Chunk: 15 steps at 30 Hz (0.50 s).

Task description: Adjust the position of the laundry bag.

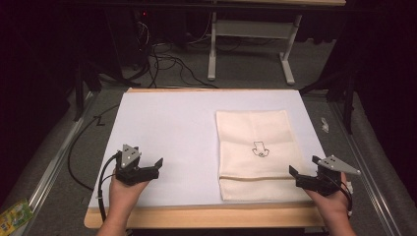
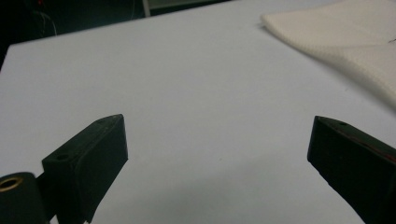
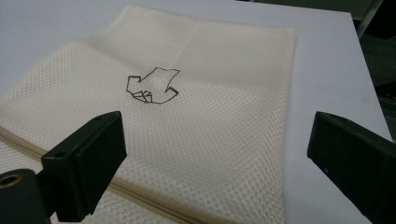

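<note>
A cream mesh bag (image 1: pixel 255 152) lies flat on the right half of the white table top (image 1: pixel 172 128), with a small dark line drawing (image 1: pixel 259 150) at its middle and a zipper seam near its front edge. In the right gripper view the mesh bag (image 3: pixel 205 116) spreads beyond the jaws, its drawing (image 3: pixel 153 86) ahead. My right gripper (image 1: pixel 306 171) hovers at the bag's front right corner, open and empty. My left gripper (image 1: pixel 153 167) rests at the front left over bare table, open, nothing between its jaws. The bag's edge (image 2: pixel 345 42) lies far right in the left gripper view.
The table has a wooden front edge (image 1: pixel 206 216). Behind it stand a white desk frame (image 1: pixel 251 44) and loose cables (image 1: pixel 167 64) on the floor. A green-yellow packet (image 1: pixel 12 216) lies on the floor at the lower left.
</note>
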Tool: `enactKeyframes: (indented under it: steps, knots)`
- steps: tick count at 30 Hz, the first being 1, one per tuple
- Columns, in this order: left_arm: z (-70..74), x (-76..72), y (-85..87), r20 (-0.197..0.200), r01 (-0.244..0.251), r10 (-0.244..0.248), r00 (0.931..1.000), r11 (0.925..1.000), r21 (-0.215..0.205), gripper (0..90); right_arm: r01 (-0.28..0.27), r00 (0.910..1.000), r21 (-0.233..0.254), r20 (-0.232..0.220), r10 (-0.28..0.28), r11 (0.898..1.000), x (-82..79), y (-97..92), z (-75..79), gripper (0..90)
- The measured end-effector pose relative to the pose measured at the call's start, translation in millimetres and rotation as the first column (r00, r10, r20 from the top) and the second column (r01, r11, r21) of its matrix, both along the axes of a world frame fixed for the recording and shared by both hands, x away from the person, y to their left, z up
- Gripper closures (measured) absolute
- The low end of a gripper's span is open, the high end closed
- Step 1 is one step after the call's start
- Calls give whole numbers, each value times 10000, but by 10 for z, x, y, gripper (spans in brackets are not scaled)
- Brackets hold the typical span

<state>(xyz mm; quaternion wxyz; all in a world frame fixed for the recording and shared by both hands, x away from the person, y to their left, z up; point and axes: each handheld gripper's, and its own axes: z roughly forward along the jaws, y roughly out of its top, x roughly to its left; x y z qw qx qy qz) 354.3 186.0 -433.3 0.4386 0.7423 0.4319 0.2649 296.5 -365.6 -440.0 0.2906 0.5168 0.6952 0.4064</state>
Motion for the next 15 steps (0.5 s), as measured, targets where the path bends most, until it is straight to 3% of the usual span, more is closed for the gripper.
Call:
enactKeyframes:
  steps: [3, 6, 11, 13, 15]
  knots:
    - [14, -15, -36, 206, 259, -254, 9995, 9994, -235, 69, 1, 10000, 55, -47, 0, 10000, 12, -23, -5, 55]
    - [-13, 9, -56, -108, 415, -419, 9991, 9987, -280, 79, -65, 9999, 187, -78, 66, 9998, 13, -66, -9, 97]
    - [-35, 7, -73, -601, 685, -729, 9955, 9950, -723, 80, 114, 9999, 181, 29, -115, 9998, 5, -111, -7, 120]
    - [-34, -28, -79, -392, 762, -795, 9961, 9938, -805, 157, 269, 9996, 390, -12, -268, 9989, 18, -160, -10, 145]
    - [-28, -67, -97, -26, 751, -755, 9971, 9945, -733, 166, 594, 9981, 334, -149, -590, 9977, 41, -214, -28, 196]
